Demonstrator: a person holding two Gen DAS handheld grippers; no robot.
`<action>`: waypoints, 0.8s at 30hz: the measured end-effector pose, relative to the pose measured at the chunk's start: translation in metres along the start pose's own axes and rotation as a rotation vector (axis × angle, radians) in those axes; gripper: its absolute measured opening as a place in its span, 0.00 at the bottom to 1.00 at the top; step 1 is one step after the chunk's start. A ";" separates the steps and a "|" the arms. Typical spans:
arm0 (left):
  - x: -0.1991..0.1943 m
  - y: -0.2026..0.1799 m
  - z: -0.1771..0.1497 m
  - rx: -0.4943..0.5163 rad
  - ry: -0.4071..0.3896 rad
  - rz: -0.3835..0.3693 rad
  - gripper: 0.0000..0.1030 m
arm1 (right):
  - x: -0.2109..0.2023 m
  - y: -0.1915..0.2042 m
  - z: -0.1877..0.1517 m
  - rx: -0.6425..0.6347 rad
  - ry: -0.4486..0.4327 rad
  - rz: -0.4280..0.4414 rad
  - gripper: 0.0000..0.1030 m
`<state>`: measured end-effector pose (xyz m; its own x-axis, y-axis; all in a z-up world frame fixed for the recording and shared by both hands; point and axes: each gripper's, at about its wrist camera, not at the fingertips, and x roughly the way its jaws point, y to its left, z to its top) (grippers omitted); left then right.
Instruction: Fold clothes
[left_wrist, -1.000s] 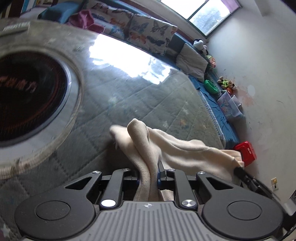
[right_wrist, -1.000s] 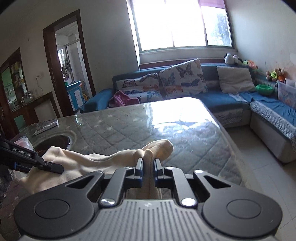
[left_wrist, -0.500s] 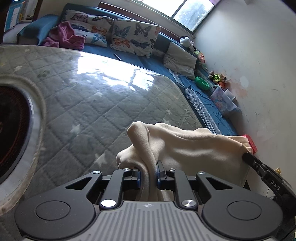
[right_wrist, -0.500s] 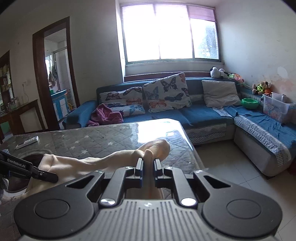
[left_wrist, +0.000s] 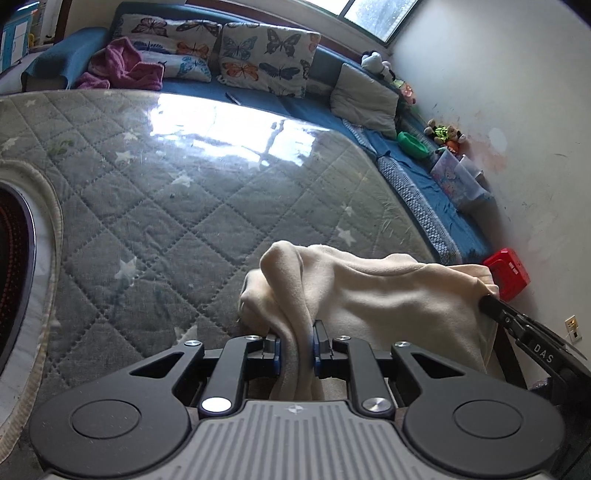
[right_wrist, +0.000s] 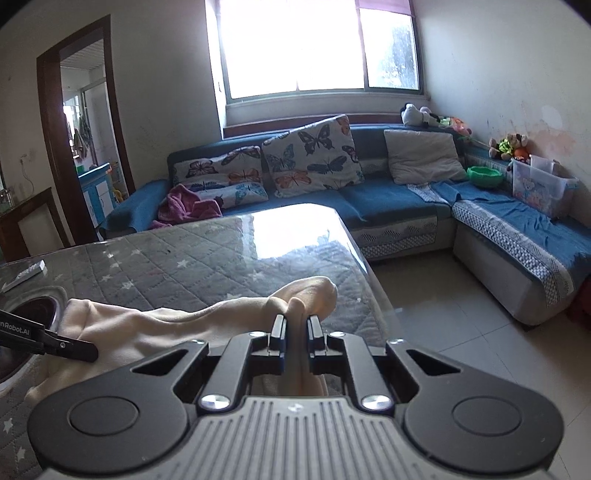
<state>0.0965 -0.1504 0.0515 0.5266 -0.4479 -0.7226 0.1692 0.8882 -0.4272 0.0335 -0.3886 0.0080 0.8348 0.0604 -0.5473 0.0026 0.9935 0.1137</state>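
While a blue corner sofa (right_wrist: 388, 199) with butterfly cushions (right_wrist: 310, 155) runs along the far walls, a round dark basin (left_wrist: 11, 266) sunk in the desk (left_wrist: 177, 192) sits just left of the left gripper (left_wrist: 295, 341). A remote (right_wrist: 24, 275) lies near the desk's far left edge. The cream garment (left_wrist: 388, 295) hangs stretched between the two grippers above the near right part of the desk, soft and fleecy, bunched into folds at each grip. Both pairs of fingers are narrow, pinching cloth: the left gripper on one end, the right gripper (right_wrist: 295, 336) on the other. Beyond the garment, the quilted, glass-covered surface is bare up to its far edge; tiled floor (right_wrist: 443, 314) lies right of the desk.
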 end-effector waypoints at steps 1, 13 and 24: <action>0.002 0.001 0.000 -0.001 0.004 0.002 0.17 | 0.004 0.000 -0.002 0.003 0.009 -0.003 0.09; 0.007 0.005 -0.004 0.025 0.024 0.016 0.22 | 0.036 -0.006 -0.021 0.000 0.086 -0.035 0.10; 0.000 0.012 -0.019 0.043 0.062 -0.003 0.23 | 0.024 -0.006 -0.043 -0.018 0.123 -0.031 0.10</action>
<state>0.0827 -0.1417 0.0362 0.4737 -0.4552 -0.7539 0.2074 0.8896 -0.4069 0.0298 -0.3887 -0.0417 0.7607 0.0402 -0.6479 0.0164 0.9966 0.0811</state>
